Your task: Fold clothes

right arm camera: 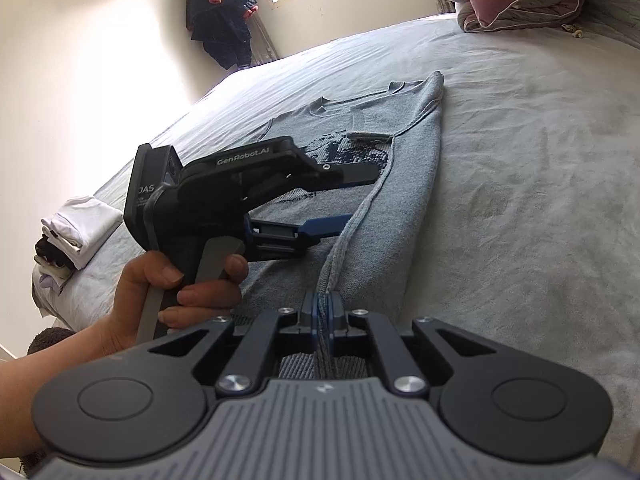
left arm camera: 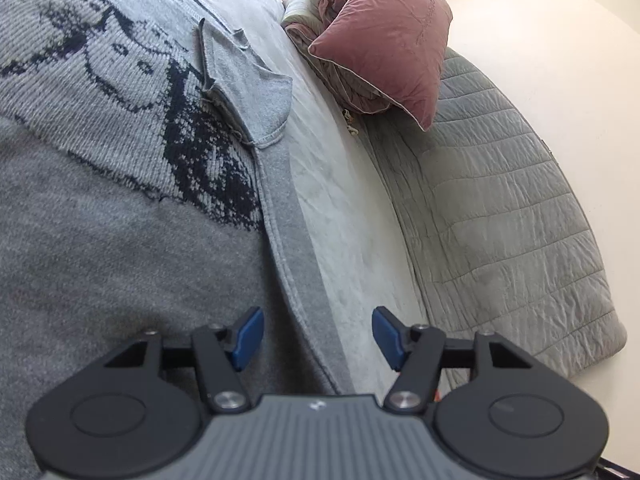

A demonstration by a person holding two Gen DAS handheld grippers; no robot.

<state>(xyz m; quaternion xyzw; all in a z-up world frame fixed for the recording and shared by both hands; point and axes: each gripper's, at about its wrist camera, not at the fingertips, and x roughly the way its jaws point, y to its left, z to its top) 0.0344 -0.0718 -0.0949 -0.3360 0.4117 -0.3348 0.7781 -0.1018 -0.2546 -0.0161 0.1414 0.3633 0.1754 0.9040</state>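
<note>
We've got the right gripper pinching the grey sweater's hem, left gripper spread wide, apparently just above it.

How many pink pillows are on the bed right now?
1: a pink pillow leans on the bundled quilt at the head of the bed; others may be hidden behind it.

Both claws are black with ribbed grey housings, silver screws and blue pads. The left claw reads "GenRobot.AI". The hand is bare.
</note>
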